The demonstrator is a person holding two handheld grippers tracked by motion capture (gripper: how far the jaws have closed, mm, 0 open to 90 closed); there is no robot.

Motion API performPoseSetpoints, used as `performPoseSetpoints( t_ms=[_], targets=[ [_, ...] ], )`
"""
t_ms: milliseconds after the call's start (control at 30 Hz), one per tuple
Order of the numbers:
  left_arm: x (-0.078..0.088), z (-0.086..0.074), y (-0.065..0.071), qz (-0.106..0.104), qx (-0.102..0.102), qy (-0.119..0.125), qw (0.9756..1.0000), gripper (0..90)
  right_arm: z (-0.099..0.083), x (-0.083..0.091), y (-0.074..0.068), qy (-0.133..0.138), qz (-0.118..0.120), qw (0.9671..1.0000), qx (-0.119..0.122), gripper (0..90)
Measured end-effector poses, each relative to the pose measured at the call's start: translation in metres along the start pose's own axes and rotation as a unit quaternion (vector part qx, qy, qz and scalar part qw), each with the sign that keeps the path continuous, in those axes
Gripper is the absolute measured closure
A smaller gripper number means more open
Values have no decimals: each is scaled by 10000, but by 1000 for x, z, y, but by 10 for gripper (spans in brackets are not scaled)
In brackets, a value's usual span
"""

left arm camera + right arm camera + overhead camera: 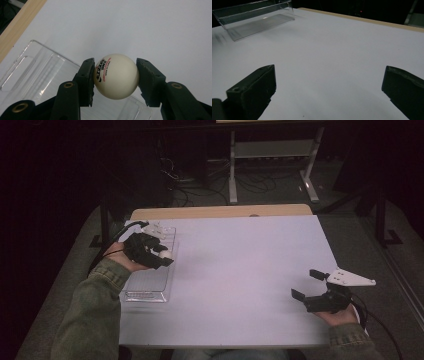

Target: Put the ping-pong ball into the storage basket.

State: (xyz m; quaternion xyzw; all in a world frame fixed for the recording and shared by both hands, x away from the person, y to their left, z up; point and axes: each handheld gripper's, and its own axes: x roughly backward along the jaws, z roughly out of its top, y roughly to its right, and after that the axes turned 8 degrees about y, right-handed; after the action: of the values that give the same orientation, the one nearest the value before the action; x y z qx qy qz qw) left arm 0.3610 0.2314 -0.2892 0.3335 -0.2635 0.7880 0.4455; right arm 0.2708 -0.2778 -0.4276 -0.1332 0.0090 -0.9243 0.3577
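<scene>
The ball (116, 76) carries printing on its left side: red characters, the red letters "DHS", and a line of small dark text that appears to read "MADE IN CHINA", though it is too small to be sure. It is a cream-white table-tennis ball, and no other writing can be read anywhere on the table.

The left gripper (115, 77) is clamped on the ball, one black pad pressing each side, with the printed side against the left pad. In the left gripper view the ball sits at the tips of the jaws, above the near edge of a clear plastic tray (37, 72). From the high view, the left gripper (159, 256) hangs over the tray (145, 292) at the left side of the table, and the ball (165, 254) shows as a pale spot at the gripper's tip, by the tray's right wall.

The right gripper (306, 283) rests near the table's right front corner, well apart from the tray, its jaws standing wide apart with nothing between them. In the right gripper view the tray (257, 18) lies far off at the upper left.

The table (240, 270) has a plain white top with a pale wooden strip along its far edge. The room beyond is dark, with grey flooring, loose cables and the white legs of a frame (270, 165) behind the table. The person wears olive-green sleeves (95, 310).
</scene>
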Motion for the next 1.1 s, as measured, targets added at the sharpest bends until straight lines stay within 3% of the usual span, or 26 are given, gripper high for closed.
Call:
performPoseSetpoints(
  t_ms=[367, 1100],
  targets=[
    [1, -20, -7, 95, 248, -42, 9996, 513, 0, 0, 0, -4, -7, 10000, 6, 0],
    [-19, -42, -14, 128, 405, -217, 9989, 511, 0, 0, 0, -23, -8, 10000, 11, 0]
  ],
)
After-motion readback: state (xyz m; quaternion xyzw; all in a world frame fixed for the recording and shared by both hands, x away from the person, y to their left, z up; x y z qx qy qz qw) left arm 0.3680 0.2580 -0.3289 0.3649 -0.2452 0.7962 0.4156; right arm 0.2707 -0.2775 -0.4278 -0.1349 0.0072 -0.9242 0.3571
